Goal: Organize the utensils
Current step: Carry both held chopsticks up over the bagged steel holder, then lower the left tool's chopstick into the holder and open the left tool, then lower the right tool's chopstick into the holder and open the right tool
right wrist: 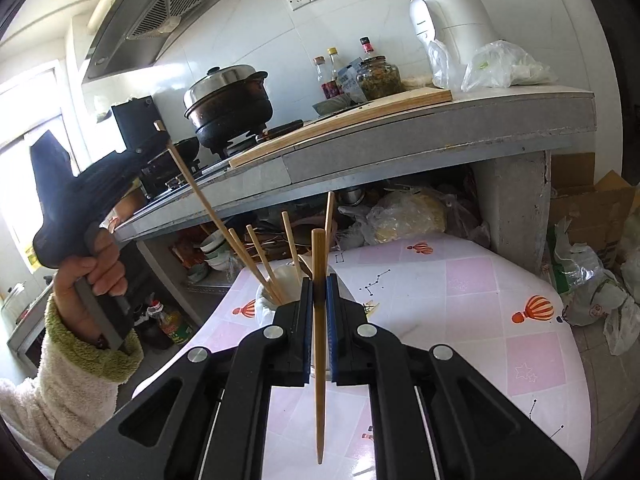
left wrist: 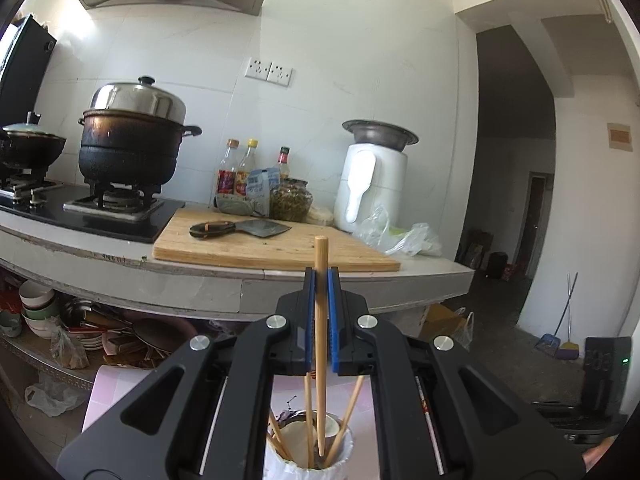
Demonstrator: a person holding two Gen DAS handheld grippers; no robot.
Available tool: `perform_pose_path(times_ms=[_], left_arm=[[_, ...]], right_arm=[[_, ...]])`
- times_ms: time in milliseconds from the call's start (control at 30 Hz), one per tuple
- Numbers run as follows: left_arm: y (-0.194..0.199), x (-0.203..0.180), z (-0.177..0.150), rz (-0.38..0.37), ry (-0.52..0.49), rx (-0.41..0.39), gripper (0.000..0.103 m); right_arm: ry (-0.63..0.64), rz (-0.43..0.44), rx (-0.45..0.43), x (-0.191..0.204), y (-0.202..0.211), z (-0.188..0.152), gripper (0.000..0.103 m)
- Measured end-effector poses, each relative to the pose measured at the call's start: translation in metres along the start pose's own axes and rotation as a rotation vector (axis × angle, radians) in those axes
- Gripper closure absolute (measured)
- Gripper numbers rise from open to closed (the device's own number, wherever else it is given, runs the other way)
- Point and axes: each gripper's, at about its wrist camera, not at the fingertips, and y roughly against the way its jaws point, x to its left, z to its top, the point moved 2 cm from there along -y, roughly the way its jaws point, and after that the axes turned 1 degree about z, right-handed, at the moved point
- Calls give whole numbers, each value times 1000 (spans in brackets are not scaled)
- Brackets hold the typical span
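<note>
Each pair of tongs grips one bamboo chopstick above the white holder.

The left tongs (left wrist: 321, 276) are closed tight on a pale bamboo chopstick (left wrist: 320, 344) that stands nearly upright, its pointed tip hanging inside the mouth of the white cylindrical utensil holder (left wrist: 280, 466), where several other wooden chopsticks (left wrist: 308, 412) lean. The right tongs (right wrist: 319, 284) are likewise clamped on a second bamboo chopstick (right wrist: 319, 380), held upright just in front of that holder (right wrist: 266, 294), its tip over the pink-and-white checked tablecloth with balloon prints (right wrist: 472, 280). In the right wrist view a hand (right wrist: 90, 264) in a fleecy cream sleeve (right wrist: 60, 372) holds the left tool up at the left, its chopstick slanting down to the holder.
</note>
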Motion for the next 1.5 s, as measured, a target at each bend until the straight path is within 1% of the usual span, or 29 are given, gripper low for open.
perform_pose_path(times_ms=[200,367,600,767,933,1133,1167,1200,1233,1300,1367,1400,1467,1500], left_arm=[[-39,14,-30,36,-3,69,98],[-57,25,-57,42,19,123,98],[-64,28,-85,30,25,175,98],[-66,24,-96,30,15,212,98],[-74,24,-110,49,3,281,97],[-72,24,-117,50,-14,313,97],[-70,25,-117,47,-10,317,95],[-67,26,-117,49,-7,320,87],[-65,27,-117,54,-3,321,76],[-55,31,-113,53,13,307,70],[-43,34,-109,60,14,289,60],[-36,36,-108,73,14,280,53],[-19,42,-104,87,29,255,49],[-10,46,-103,92,40,247,45]], right_arm=[[-8,-2,23,-5,-9,-3,96],[-11,-3,37,-8,-13,-6,96],[-10,-1,39,-6,-13,-6,96],[-2,-2,36,-3,-11,-6,96],[11,-1,31,2,-7,-4,96],[22,-3,34,7,-6,-1,96],[24,1,34,8,-6,1,96],[26,5,33,10,-7,3,96],[28,12,30,12,-7,7,96],[39,26,20,16,-7,15,96],[60,42,-2,23,-7,28,96],[68,53,-11,26,-7,35,96],[91,78,-42,35,-8,54,96],[100,89,-56,39,-8,62,96]])
